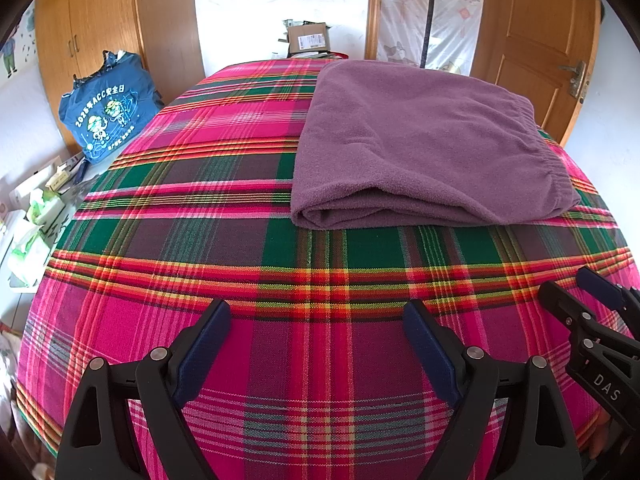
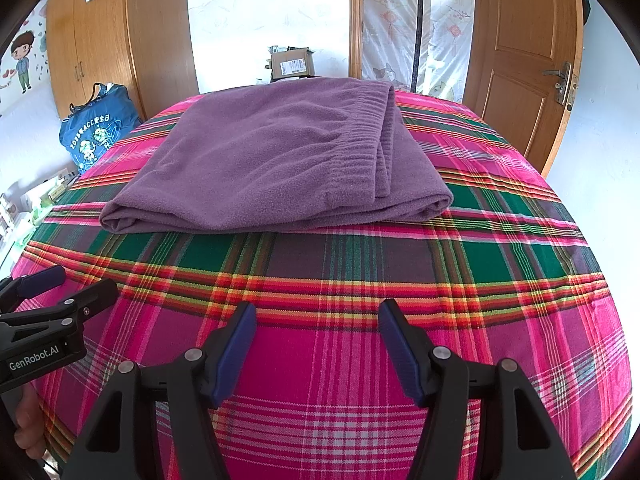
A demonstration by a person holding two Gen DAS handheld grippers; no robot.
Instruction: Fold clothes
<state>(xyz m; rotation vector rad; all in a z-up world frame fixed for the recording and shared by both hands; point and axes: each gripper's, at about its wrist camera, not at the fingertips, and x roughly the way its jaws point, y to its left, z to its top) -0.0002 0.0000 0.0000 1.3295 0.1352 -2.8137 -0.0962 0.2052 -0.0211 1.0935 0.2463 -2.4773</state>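
Note:
A purple fleece garment (image 1: 420, 148) with an elastic waistband lies folded in a flat rectangle on the plaid bed cover (image 1: 240, 240), toward the far side. It also shows in the right wrist view as the garment (image 2: 280, 164) on the cover (image 2: 480, 280). My left gripper (image 1: 316, 316) hovers open over bare plaid near the front edge, well short of the garment. My right gripper (image 2: 318, 316) is open too, nothing between its fingers. Each gripper appears in the other's view: the right gripper (image 1: 576, 292) at the right, the left gripper (image 2: 76, 284) at the left.
A blue printed bag (image 1: 104, 116) leans against the wooden wardrobe (image 1: 100, 32) at the left. Tissue packs and small boxes (image 1: 36, 216) crowd the left bedside. A cardboard box (image 1: 308, 38) sits beyond the bed. A wooden door (image 1: 536, 48) stands at the right.

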